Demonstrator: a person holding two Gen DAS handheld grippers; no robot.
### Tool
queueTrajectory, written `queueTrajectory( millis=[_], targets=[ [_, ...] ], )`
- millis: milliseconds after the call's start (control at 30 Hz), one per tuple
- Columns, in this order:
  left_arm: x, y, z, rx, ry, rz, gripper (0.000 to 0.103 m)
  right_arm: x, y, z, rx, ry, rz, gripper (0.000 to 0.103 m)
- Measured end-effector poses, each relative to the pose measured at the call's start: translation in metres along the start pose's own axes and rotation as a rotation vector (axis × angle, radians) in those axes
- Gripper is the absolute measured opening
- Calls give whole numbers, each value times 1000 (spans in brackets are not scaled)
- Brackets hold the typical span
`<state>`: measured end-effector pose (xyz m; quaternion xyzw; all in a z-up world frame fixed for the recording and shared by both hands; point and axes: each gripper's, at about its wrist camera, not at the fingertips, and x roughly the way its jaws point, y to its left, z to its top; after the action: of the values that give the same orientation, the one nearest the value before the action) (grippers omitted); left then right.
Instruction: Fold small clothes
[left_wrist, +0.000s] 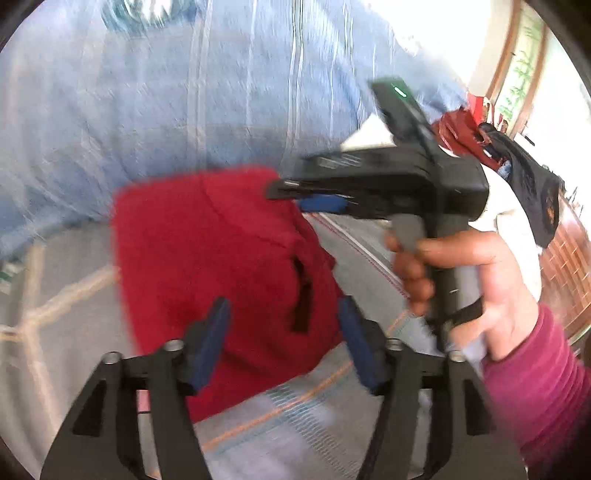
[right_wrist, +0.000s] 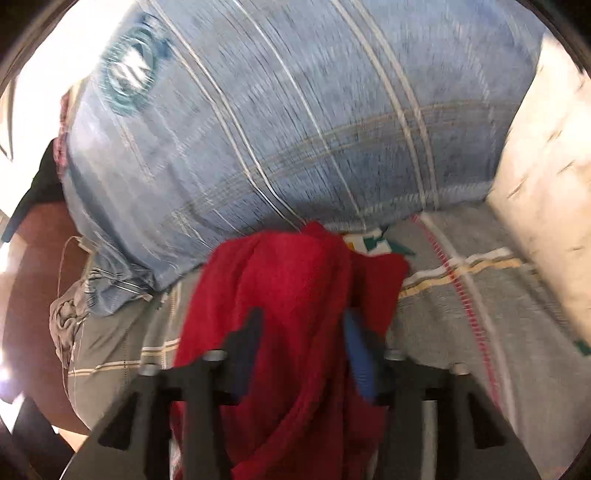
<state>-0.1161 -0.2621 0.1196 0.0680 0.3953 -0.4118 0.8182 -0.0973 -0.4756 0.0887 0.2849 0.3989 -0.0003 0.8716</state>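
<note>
A red knitted garment lies in a folded heap on the grey checked sheet. My left gripper hovers just over its near edge. Its blue pads stand apart, with only cloth seen beyond them. In the right wrist view the same red garment runs between the spread fingers of my right gripper and down over its body. The pads do not press on it. From the left wrist view my right gripper reaches over the garment's far right corner, held by a hand in a magenta sleeve.
A big blue striped bundle fills the back, right behind the garment. A white pillow stands at the right on the sheet. Dark cloth and red cloth hang at the far right. A brown wooden edge borders the left.
</note>
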Motion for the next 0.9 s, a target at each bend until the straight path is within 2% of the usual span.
queueTrajectory(
  millis=[67,133,233,333,400,433,500,600,700,767,833,867,900],
  targets=[
    [-21,12,-3,33,-56,87,68,-21,13,-7,-45,-38,-15,69],
    [-26,25,-4,47,-78,166,68,-32,25,-15,-86,-45,-29,74],
    [-16,39,-13,23,-56,239,68,-24,46,-32,-172,7,-66,73],
    [2,40,-19,15,-24,256,68,-6,49,-49,-199,79,-87,68],
    [14,42,-26,21,7,263,68,3,46,-54,-208,81,-124,24],
    [17,42,-29,17,17,265,68,6,45,-54,-226,79,-157,22],
    [22,45,-35,-10,39,256,68,-3,40,-53,-211,51,-142,17],
    [21,41,-44,-15,45,237,68,-22,36,-56,-249,-30,-193,16],
    [27,36,-49,-6,72,239,68,-4,20,-67,-231,56,-200,18],
    [24,35,-48,-2,68,238,68,-11,25,-64,-223,39,-150,25],
    [22,35,-47,0,62,236,68,-26,25,-51,-187,-19,-106,40],
    [22,34,-46,3,63,234,68,-28,26,-44,-178,-53,-116,50],
    [23,33,-46,5,64,233,68,-28,26,-36,-168,-83,-143,51]
  ],
)
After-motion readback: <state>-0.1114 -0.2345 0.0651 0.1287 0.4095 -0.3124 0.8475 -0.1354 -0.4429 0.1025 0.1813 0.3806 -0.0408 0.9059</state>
